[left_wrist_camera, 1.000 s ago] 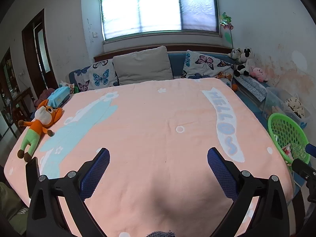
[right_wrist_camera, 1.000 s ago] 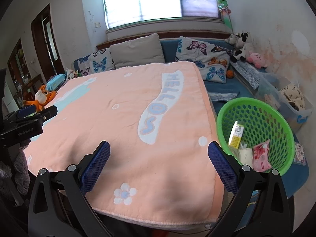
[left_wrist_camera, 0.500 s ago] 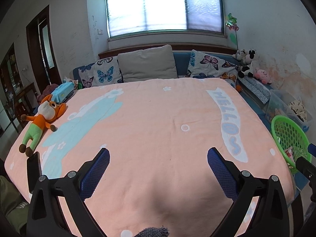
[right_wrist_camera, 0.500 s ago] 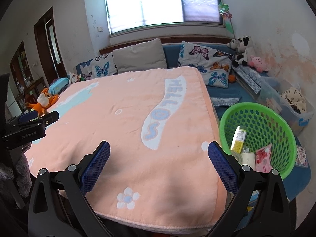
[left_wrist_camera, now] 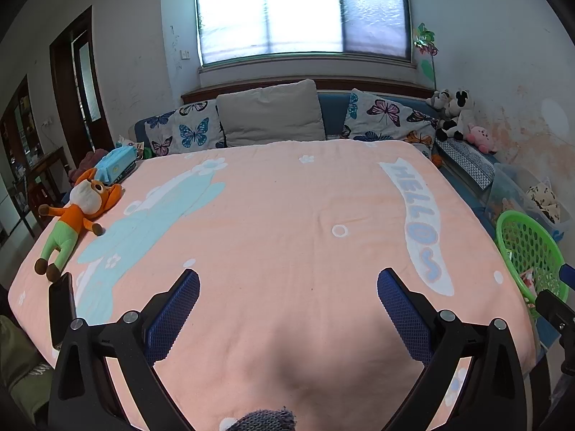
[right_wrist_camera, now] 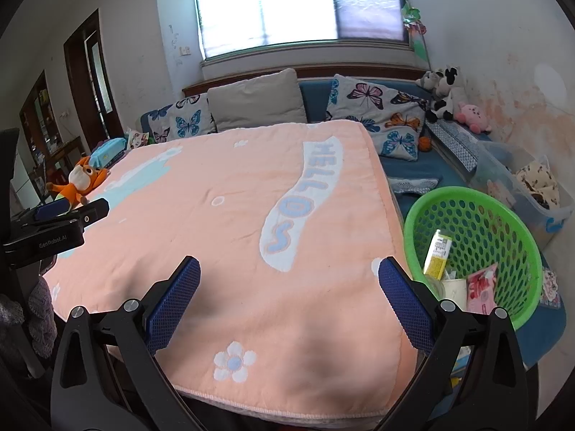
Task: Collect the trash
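A green perforated basket (right_wrist_camera: 503, 212) stands on the floor right of the bed. It holds a yellow-white packet (right_wrist_camera: 437, 256), a white cup (right_wrist_camera: 453, 289) and a pink wrapper (right_wrist_camera: 481, 289). The basket also shows at the right edge of the left wrist view (left_wrist_camera: 528, 248). My left gripper (left_wrist_camera: 287, 309) is open and empty above the near part of the peach blanket (left_wrist_camera: 287, 215). My right gripper (right_wrist_camera: 289, 300) is open and empty above the blanket's near right corner, left of the basket.
An orange plush fox (left_wrist_camera: 77, 215) and a dark phone (left_wrist_camera: 61, 305) lie on the bed's left side, a blue tissue pack (left_wrist_camera: 116, 163) behind them. Butterfly pillows (left_wrist_camera: 388, 118) line the back. A clear storage box (right_wrist_camera: 528, 186) stands beyond the basket.
Both grippers have pulled back and risen a little from the bed, so more of the blanket and room shows. Jaws stay open.
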